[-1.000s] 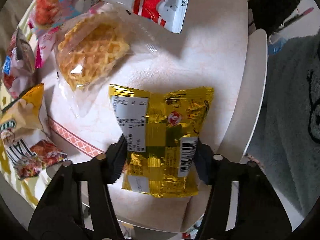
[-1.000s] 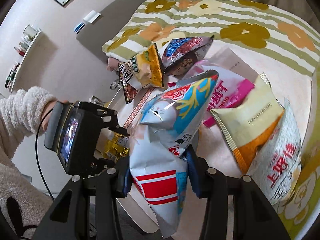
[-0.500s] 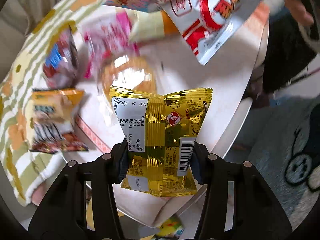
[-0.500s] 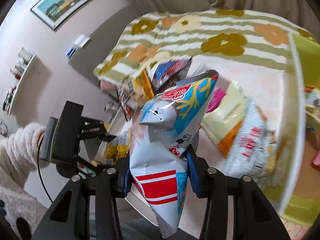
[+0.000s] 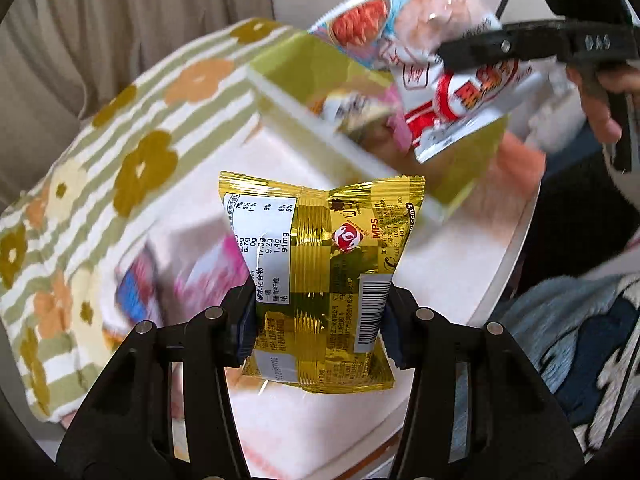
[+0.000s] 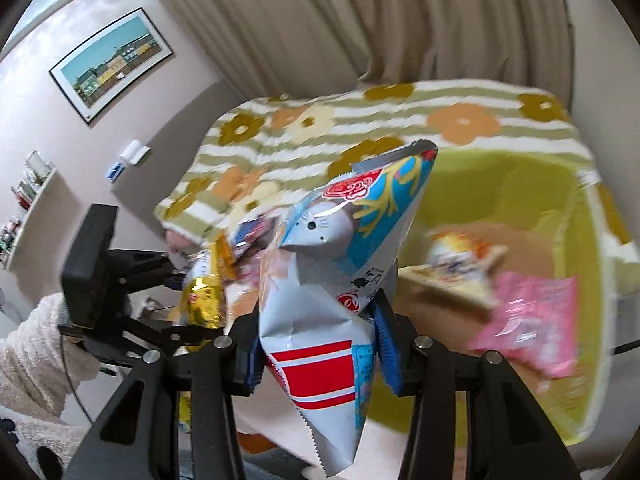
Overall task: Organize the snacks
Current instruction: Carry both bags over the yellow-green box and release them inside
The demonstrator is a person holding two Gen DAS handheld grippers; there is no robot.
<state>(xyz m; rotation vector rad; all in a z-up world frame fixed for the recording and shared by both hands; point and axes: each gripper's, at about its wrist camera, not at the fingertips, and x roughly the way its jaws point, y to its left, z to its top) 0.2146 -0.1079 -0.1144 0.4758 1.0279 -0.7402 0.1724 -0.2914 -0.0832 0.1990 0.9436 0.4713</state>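
My left gripper (image 5: 318, 320) is shut on a gold foil snack packet (image 5: 320, 272) and holds it in the air above the white table (image 5: 460, 276). My right gripper (image 6: 316, 344) is shut on a white, red and blue snack bag (image 6: 344, 264), lifted near a green storage box (image 6: 520, 184). The box also shows in the left wrist view (image 5: 320, 68), with the right gripper's bag (image 5: 432, 52) above it. The gold packet shows at the left of the right wrist view (image 6: 204, 296).
The green box holds a pink packet (image 6: 532, 312) and another snack (image 6: 460, 268). Blurred pink and blue packets (image 5: 180, 280) lie on the table. A striped flowered blanket (image 5: 100, 184) lies behind. The table edge (image 5: 508, 264) is at the right.
Both grippers have lifted their packets off the table and swung towards the green box, which has come into both views. The waffle pack and the other table snacks have dropped out of sight.
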